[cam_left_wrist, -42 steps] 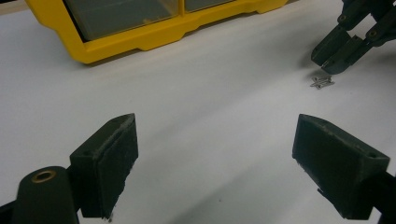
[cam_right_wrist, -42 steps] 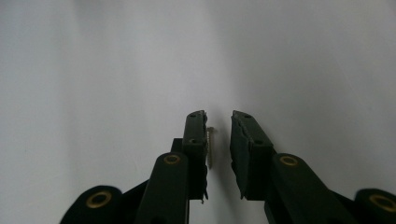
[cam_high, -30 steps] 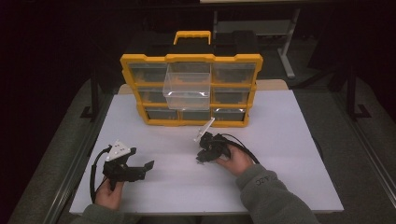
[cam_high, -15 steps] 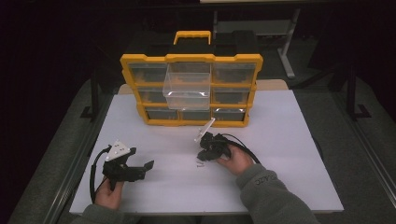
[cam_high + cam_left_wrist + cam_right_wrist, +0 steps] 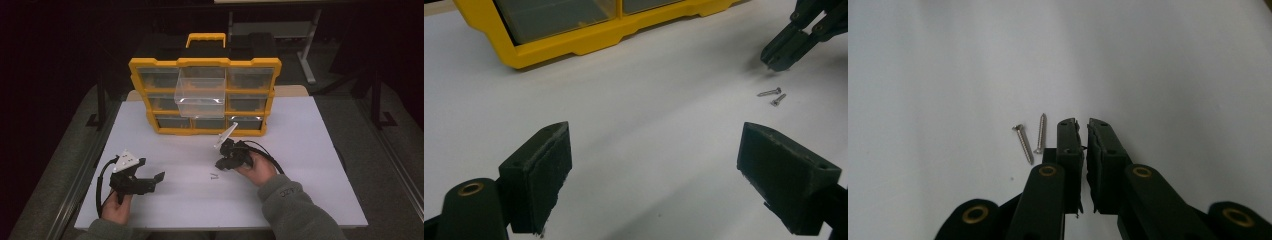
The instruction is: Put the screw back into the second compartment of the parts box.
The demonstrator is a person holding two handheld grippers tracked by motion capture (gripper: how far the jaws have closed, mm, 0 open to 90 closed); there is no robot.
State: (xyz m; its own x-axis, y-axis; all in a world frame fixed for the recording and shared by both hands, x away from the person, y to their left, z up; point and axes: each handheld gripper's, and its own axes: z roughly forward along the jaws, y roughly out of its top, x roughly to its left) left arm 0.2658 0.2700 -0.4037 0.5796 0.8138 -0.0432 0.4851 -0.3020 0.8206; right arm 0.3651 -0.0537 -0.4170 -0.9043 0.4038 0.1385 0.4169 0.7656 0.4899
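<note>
The right tool (image 5: 220, 163) sits just right of centre in the high view, held in the person's right hand (image 5: 257, 167), its tip angled down toward the white desk (image 5: 310, 150). In the right gripper view its two black jaws stand almost together at lower centre, with only a thin slit between the pads and nothing visibly caught there. Just left of those jaws lie two small silver screws (image 5: 1024, 143), side by side on the desk and close to the left jaw, though contact cannot be judged. In the high view the screws (image 5: 214, 176) show as tiny marks just below the tool's tip.

The left tool (image 5: 152, 180) is at the lower left of the high view, gripped by the left hand (image 5: 117, 207), with its grey three-cornered plate on top and a black cable looping beside it. In the left gripper view its jaws stand wide apart at the lower left and lower right of the frame, with bare desk between them. In the upper right of that frame the screws (image 5: 773, 95) lie just below the right tool's (image 5: 774, 57) tip.

At the upper centre of the high view a yellow organiser (image 5: 205, 63) with a handle and clear drawers stands upright on the desk. Its middle drawer (image 5: 200, 97) is pulled out toward the person.
</note>
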